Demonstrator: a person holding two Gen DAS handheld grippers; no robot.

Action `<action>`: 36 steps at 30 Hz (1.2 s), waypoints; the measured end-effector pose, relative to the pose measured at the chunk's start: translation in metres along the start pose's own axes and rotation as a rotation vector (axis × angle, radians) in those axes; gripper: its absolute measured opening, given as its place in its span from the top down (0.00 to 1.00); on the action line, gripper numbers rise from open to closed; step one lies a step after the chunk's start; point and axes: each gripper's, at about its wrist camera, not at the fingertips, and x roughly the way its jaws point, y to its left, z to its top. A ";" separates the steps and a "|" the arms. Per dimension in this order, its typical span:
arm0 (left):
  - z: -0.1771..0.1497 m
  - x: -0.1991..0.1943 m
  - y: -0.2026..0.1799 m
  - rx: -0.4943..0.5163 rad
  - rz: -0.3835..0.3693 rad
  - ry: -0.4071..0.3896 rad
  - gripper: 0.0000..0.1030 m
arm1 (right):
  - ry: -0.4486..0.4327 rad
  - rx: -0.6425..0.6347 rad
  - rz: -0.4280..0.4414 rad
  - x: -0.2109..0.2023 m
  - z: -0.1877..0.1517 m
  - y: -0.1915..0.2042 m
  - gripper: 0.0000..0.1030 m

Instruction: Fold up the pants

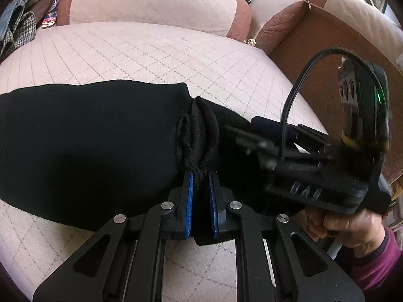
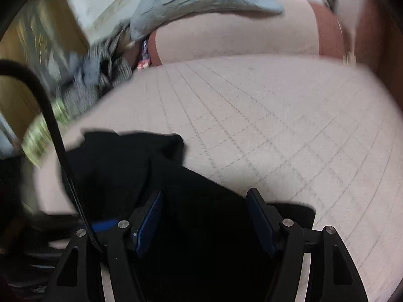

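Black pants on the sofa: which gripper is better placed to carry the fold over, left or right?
Left. The left gripper is already shut on a bunched edge of the black pants. The right gripper is open above the fabric, gripping nothing.

A sofa seat (image 1: 131,50), covered in pale pink cloth quilted in a diamond grid, is seen carrying everything. Black pants (image 1: 83,136) are laid directly on it, spread across the near part of the cushion, with the bare quilting shown behind and in front of them. A heap of grey and checked garments (image 1: 17,27) is piled at the seat's far left corner. A pink and rust-brown back cushion (image 1: 151,5) is set along the rear edge.
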 end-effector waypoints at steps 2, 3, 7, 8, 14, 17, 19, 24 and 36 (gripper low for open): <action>0.002 -0.001 0.002 -0.008 -0.009 0.004 0.88 | -0.012 -0.008 -0.014 -0.008 0.001 0.003 0.36; 0.003 -0.003 0.002 -0.007 -0.011 0.005 0.88 | -0.031 0.007 -0.013 -0.016 0.001 0.001 0.36; 0.003 -0.019 0.004 0.015 0.028 -0.032 0.88 | -0.071 0.090 0.003 -0.043 -0.003 -0.014 0.36; 0.003 -0.024 0.006 0.019 0.042 -0.043 0.88 | -0.073 0.098 0.006 -0.046 -0.005 -0.015 0.36; -0.003 -0.045 0.029 -0.035 0.066 -0.061 0.88 | -0.045 0.101 0.080 -0.045 -0.006 0.003 0.36; -0.011 -0.054 0.041 -0.081 0.075 -0.062 0.88 | -0.032 0.097 0.137 -0.036 -0.003 0.016 0.36; -0.018 -0.056 0.050 -0.114 0.067 -0.058 0.88 | -0.008 0.090 0.136 -0.023 -0.001 0.025 0.36; -0.022 -0.065 0.059 -0.144 0.060 -0.074 0.88 | 0.022 0.098 0.142 -0.002 -0.002 0.021 0.93; -0.019 -0.085 0.097 -0.274 0.072 -0.137 0.88 | 0.072 0.126 0.248 -0.011 -0.003 0.029 0.92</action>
